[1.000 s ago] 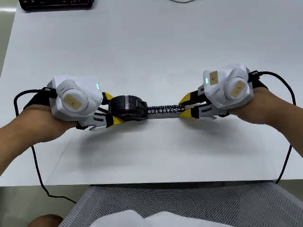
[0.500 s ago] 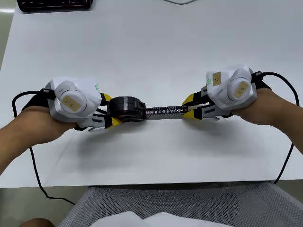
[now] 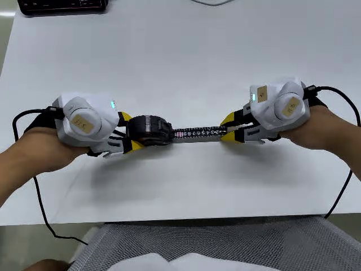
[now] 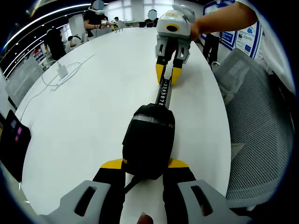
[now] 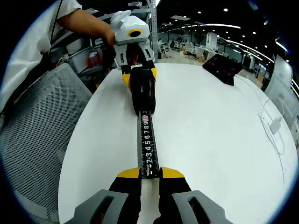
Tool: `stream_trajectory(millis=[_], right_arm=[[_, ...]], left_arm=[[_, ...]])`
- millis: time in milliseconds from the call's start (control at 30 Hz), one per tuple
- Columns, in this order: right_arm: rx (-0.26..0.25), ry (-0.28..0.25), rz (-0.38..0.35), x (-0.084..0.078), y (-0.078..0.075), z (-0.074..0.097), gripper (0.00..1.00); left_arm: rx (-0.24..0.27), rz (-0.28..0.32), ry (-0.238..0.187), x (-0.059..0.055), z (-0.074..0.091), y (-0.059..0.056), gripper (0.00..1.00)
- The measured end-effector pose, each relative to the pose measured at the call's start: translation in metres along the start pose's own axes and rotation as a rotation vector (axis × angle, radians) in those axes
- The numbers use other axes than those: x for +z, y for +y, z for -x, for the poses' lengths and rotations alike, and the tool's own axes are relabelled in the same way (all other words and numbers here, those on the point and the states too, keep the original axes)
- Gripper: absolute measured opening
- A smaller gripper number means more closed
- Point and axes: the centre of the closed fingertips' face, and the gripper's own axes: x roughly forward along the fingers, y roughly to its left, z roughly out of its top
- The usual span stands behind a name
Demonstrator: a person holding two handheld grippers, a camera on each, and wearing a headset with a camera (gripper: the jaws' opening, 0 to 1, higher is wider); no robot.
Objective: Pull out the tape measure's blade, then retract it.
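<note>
A black tape measure case (image 3: 148,129) sits just above the white table, with my left gripper (image 3: 128,131) shut on it; its yellow-tipped jaws clamp the case (image 4: 148,141) on both sides. The numbered blade (image 3: 197,132) runs out straight to the right. My right gripper (image 3: 228,127) is shut on the blade's end (image 5: 148,171), and the printed numbers (image 5: 147,144) read clearly up to the case (image 5: 143,91). The right gripper (image 4: 168,74) faces me across the table in the left gripper view.
The white table (image 3: 180,62) stretches wide behind the grippers. A dark keyboard (image 3: 59,5) lies at its far left edge. A mesh chair back (image 3: 214,245) is at the near edge. Black cables (image 3: 39,192) trail from both hands.
The right gripper has drifted further right with the blade end, so a little more blade shows. The left gripper and case have barely shifted.
</note>
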Motion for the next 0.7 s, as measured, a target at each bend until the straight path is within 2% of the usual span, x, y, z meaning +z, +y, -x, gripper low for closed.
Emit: stream_trajectory(millis=[700], right_arm=[[-0.016, 0.021, -0.012, -0.014, -0.001, 0.012, 0.10]], left_arm=[[0.001, 0.000, 0.002, 0.001, 0.000, 0.000, 0.26]])
